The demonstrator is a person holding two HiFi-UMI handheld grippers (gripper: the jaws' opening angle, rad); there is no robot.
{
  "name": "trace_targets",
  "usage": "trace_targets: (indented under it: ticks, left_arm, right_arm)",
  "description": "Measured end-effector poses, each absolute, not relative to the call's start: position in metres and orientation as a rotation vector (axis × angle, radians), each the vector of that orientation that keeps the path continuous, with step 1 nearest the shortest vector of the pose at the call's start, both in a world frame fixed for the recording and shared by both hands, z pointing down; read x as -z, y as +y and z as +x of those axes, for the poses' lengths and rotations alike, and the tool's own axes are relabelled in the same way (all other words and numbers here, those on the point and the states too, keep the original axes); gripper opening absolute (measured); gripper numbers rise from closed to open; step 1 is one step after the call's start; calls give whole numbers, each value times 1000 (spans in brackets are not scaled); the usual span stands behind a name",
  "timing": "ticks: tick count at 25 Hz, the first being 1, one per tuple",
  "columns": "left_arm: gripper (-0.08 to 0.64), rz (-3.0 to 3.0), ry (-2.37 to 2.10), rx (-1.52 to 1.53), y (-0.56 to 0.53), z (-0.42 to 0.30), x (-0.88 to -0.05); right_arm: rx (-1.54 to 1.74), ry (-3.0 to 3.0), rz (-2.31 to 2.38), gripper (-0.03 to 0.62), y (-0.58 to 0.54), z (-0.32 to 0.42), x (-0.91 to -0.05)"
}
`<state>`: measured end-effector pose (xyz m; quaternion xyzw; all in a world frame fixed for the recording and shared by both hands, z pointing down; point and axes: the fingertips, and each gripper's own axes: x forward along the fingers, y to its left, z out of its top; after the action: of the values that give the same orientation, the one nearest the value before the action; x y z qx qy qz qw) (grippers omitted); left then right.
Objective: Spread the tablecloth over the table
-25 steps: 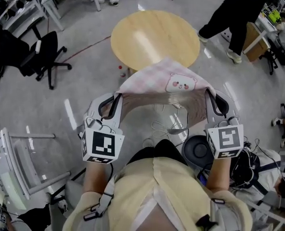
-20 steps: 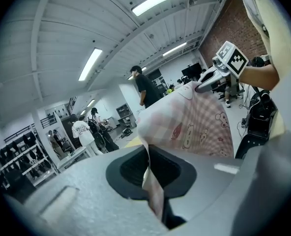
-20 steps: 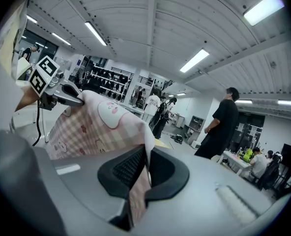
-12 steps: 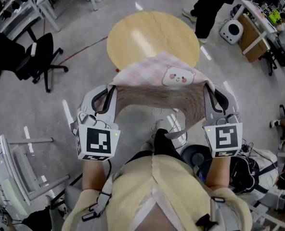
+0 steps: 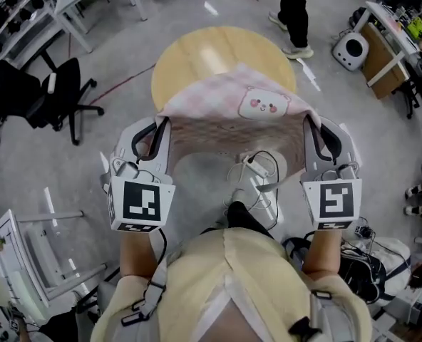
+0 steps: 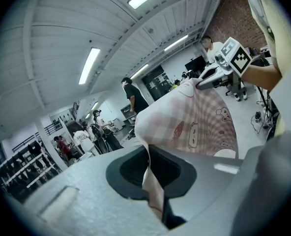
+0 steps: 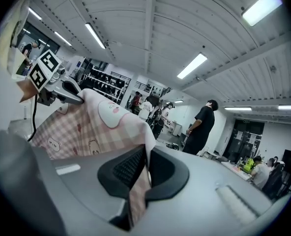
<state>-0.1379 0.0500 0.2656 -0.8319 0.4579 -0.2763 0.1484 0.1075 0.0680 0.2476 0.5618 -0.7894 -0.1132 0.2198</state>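
Observation:
A pink checked tablecloth with a bear face print hangs stretched between my two grippers, its far edge over the near rim of the round wooden table. My left gripper is shut on the cloth's left corner, my right gripper on its right corner. In the left gripper view the tablecloth runs out of the closed jaws toward the right gripper. The right gripper view shows the tablecloth pinched between the jaws and the left gripper beyond.
A black office chair stands left of the table. A person in black walks behind it. A white cable and bags lie on the floor near my feet. Desks and shelves line the room's edges.
Both grippers have carried the cloth forward and a little up toward the table; its far edge now overlaps the tabletop more. The person in black has walked away to the left behind the table.

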Motion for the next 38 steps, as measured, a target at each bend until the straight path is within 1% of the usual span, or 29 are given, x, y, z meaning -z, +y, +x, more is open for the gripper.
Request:
trace_targets:
  ticks: [8, 14, 18, 27, 38]
  left_arm:
    - [6, -2303, 1401, 867, 2, -118, -261]
    - [6, -2244, 1441, 858, -33, -102, -242]
    - [8, -2217, 1422, 871, -52, -91, -236]
    - [8, -2190, 1386, 858, -104, -92, -221]
    - [11, -2194, 1253, 780, -191, -81, -187]
  right_arm:
    - [341, -2268, 1511, 11, 15, 126, -249]
    - [357, -2306, 1477, 11, -13, 141, -247]
    - [382, -2305, 1473, 11, -32, 153, -245]
    - [430, -2275, 1500, 12, -75, 149, -230]
    - [543, -2161, 1612, 14, -164, 157, -192]
